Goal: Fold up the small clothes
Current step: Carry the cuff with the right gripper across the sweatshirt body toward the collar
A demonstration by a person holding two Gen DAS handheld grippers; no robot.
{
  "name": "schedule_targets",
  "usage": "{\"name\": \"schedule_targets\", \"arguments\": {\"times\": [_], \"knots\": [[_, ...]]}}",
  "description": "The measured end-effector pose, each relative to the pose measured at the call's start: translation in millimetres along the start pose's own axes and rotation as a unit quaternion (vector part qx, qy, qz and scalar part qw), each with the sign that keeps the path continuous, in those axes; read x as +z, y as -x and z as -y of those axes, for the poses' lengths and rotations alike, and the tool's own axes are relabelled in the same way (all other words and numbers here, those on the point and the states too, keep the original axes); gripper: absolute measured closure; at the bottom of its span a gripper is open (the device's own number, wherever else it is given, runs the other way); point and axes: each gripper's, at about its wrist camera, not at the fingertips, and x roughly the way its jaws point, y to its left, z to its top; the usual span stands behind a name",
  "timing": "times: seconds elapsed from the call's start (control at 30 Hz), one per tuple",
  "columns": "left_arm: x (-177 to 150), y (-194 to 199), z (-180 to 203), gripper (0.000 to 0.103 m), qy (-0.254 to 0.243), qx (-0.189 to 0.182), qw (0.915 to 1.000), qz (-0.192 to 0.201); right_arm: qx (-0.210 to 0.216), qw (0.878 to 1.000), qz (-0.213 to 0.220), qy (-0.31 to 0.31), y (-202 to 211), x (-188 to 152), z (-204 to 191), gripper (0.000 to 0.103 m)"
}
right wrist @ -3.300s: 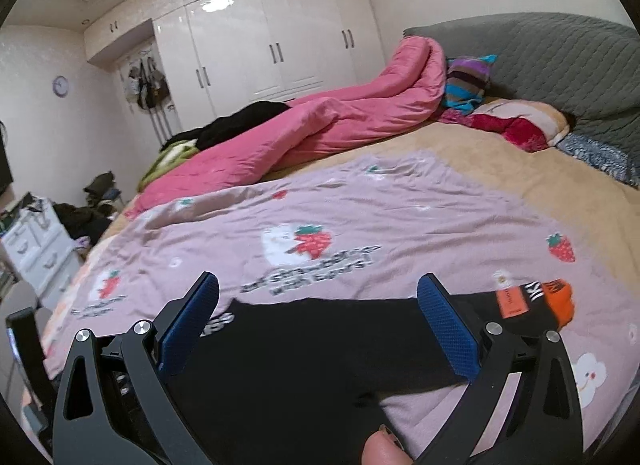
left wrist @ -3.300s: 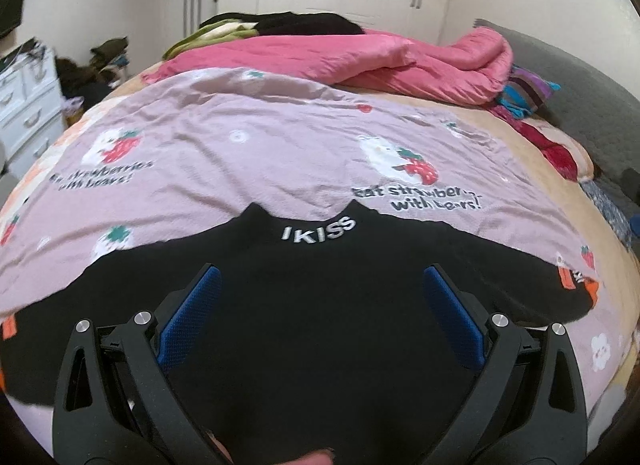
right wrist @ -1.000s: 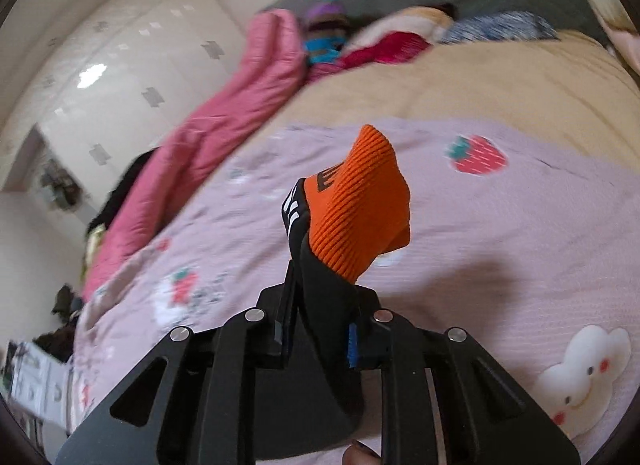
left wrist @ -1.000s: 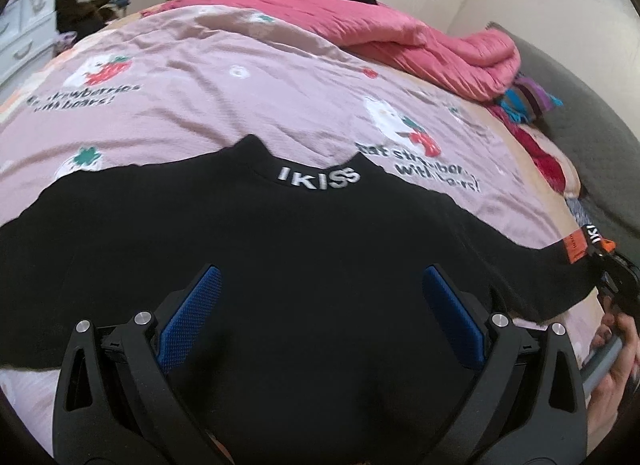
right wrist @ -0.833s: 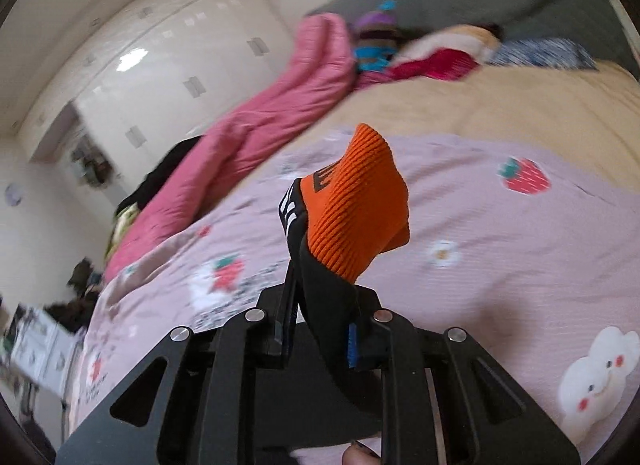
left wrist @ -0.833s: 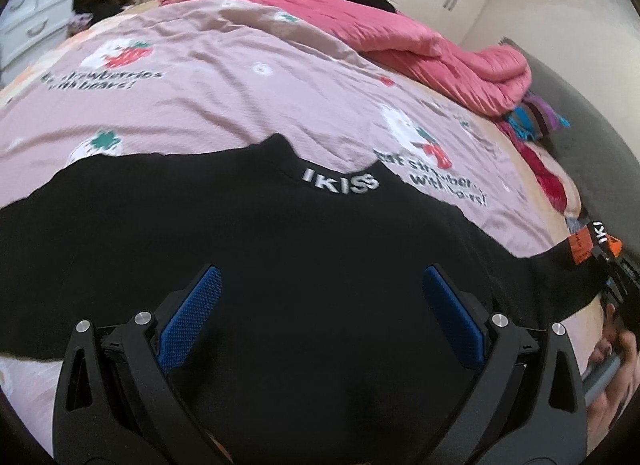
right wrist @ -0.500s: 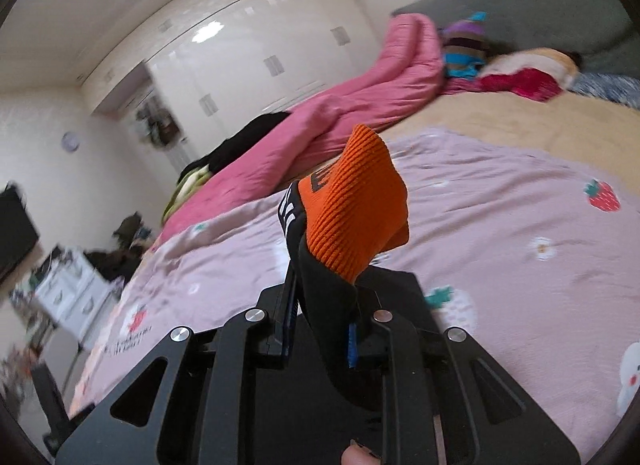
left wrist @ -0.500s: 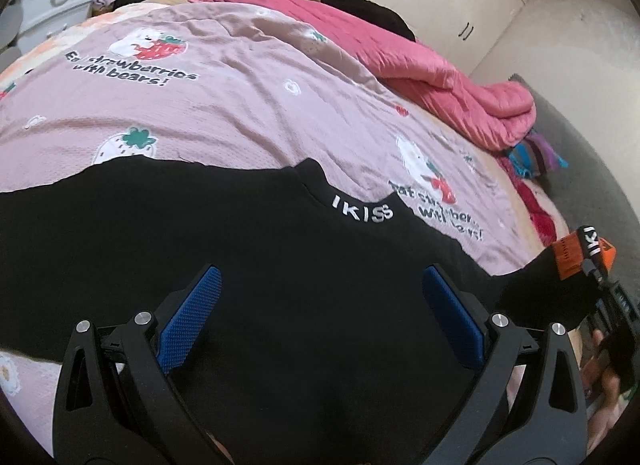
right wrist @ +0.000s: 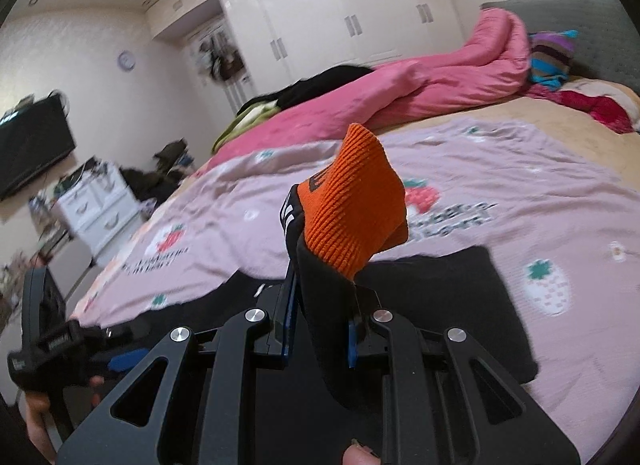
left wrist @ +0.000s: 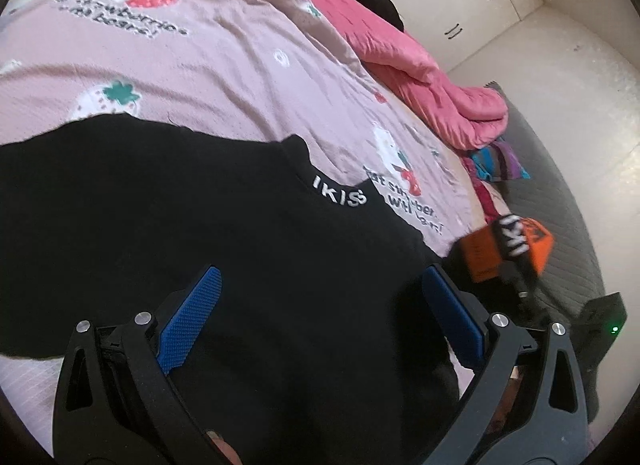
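Observation:
A black sweater (left wrist: 224, 249) with white "IKISS" letters on its collar lies flat on the pink printed bedspread (left wrist: 192, 65). My left gripper (left wrist: 320, 305) hovers open over its chest with nothing between the blue pads. My right gripper (right wrist: 320, 329) is shut on the sweater's right sleeve, whose orange cuff (right wrist: 352, 201) sticks up above the jaws. In the left wrist view that orange cuff (left wrist: 508, 249) is lifted over the sweater's right side, with the right gripper just below it. The sweater's body (right wrist: 440, 297) shows under the cuff in the right wrist view.
A pink quilt (right wrist: 400, 97) is bunched along the far side of the bed, with dark clothes on it. Striped and red pillows (right wrist: 556, 61) lie by the grey headboard (right wrist: 592, 25). White drawers (right wrist: 96, 209) and a dark screen (right wrist: 28, 145) stand past the bed's left side.
My right gripper has carried the orange-cuffed sleeve up and leftward, in over the sweater's body. The left gripper has shifted and rolled, staying open above the chest.

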Motion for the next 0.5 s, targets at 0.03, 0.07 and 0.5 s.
{"name": "schedule_targets", "arguments": {"times": [0.03, 0.07, 0.5], "knots": [[0.0, -2.0, -1.2, 0.008, 0.002, -0.006, 1.0, -0.004, 0.003, 1.0, -0.008, 0.007, -5.2, -3.4, -5.7, 0.085], [-0.2, -3.7, -2.1, 0.008, 0.004, -0.011, 0.9999, -0.007, 0.005, 1.0, -0.013, 0.012, -9.0, -6.9, -10.3, 0.085], [-1.0, -22.9, -27.7, 0.009, 0.063, -0.051, 0.9958, -0.042, 0.046, 0.993, -0.084, 0.072, -45.3, -50.2, -56.7, 0.053]]}}
